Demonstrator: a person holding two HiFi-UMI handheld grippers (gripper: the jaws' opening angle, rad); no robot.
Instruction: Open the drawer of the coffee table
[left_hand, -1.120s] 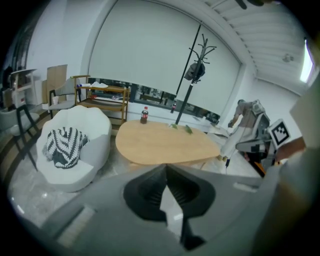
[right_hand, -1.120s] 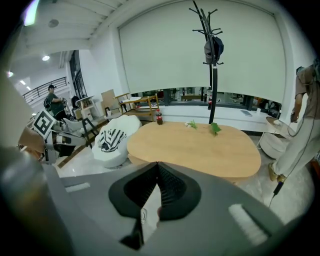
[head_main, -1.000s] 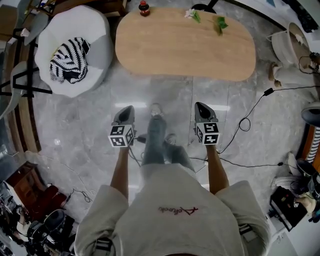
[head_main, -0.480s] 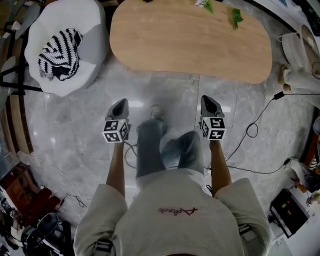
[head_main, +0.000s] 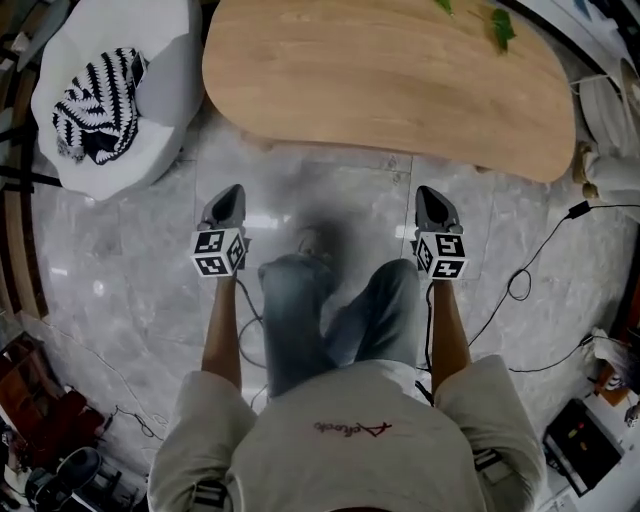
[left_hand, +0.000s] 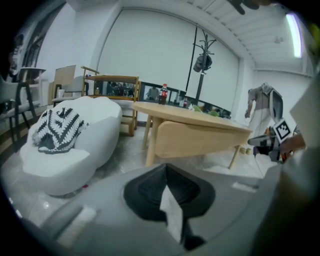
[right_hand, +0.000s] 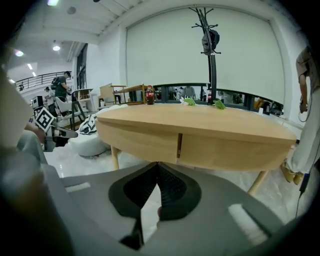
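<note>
While left gripper (head_main: 231, 196), right gripper (head_main: 429, 198) have jaws closed, coffee table (head_main: 390, 90) crosswise, drawer (right_hand: 145, 142) facing.

Studio lounge: coffee table (head_main: 380, 80), beanbag chair (head_main: 165, 90)

The grey stone floor (head_main: 130, 300) holds a long wooden coffee table (head_main: 380, 90) with round ends. Green leaves (head_main: 500, 28) lie at the table's far edge, near its right end. A dark bottle (right_hand: 149, 95) stands at the far edge near the left end. A white soft seat (head_main: 165, 90) sits on the floor beside the table's left end, with a black and white striped cloth (head_main: 95, 100) on it. A thin black cable (head_main: 520, 285) curls on the floor by the table's right end.
</note>
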